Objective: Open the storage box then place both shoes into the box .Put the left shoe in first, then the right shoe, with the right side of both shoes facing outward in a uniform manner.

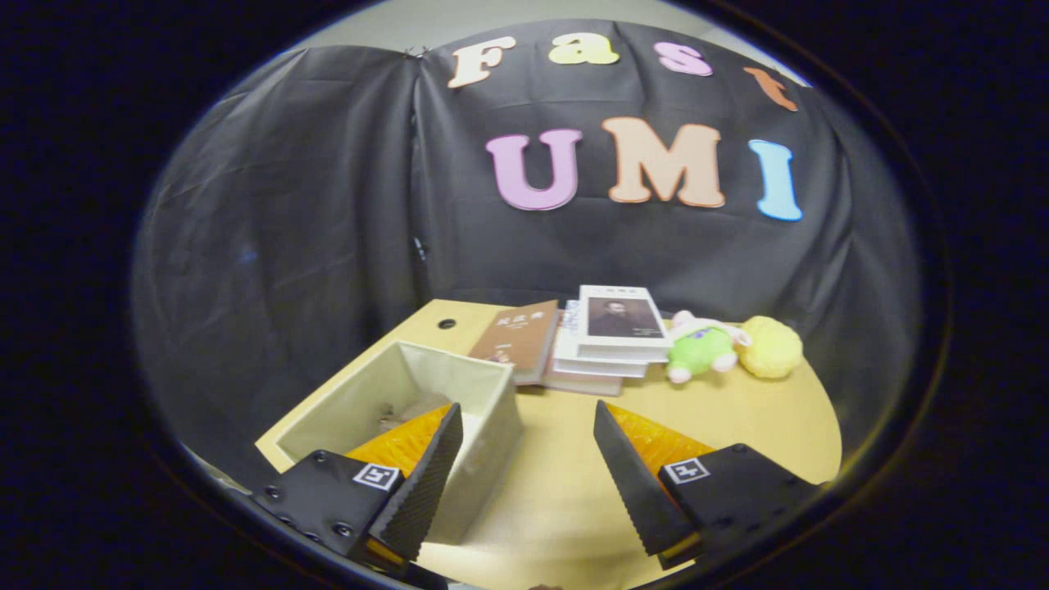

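A beige fabric storage box [483, 410] stands open-topped on the yellow table [737, 410], just ahead of my left finger. Something greyish lies at its bottom [401, 414], partly hidden by that finger; I cannot tell what it is. My gripper [529, 434] hovers above the table with its fingers wide apart and nothing between them. The left fingertip [438, 459] overlaps the box's near right corner, and the right fingertip [623, 467] is over bare tabletop.
Beyond the box lie a brown book [518, 336] and a stack of white books [610, 336]. To their right sit a green plush toy [701, 348] and a yellow fluffy ball [770, 347]. A small round hole [447, 324] marks the table's far left corner.
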Demonstrator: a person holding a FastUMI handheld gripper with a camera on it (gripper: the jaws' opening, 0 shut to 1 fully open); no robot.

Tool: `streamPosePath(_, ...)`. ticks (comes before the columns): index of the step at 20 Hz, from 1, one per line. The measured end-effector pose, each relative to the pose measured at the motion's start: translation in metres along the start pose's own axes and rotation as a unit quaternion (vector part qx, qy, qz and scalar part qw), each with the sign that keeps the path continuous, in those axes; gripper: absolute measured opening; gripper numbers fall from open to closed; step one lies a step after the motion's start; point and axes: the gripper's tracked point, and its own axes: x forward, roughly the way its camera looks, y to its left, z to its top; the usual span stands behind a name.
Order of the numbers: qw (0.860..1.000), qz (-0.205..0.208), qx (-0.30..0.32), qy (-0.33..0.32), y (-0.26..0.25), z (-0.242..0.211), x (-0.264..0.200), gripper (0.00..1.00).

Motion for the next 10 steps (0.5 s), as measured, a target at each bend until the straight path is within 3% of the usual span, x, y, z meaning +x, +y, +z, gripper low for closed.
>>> streamPosePath(10,0.992,-0.113,0.024,0.060,-0.185,-0.089,-0.043,1.00)
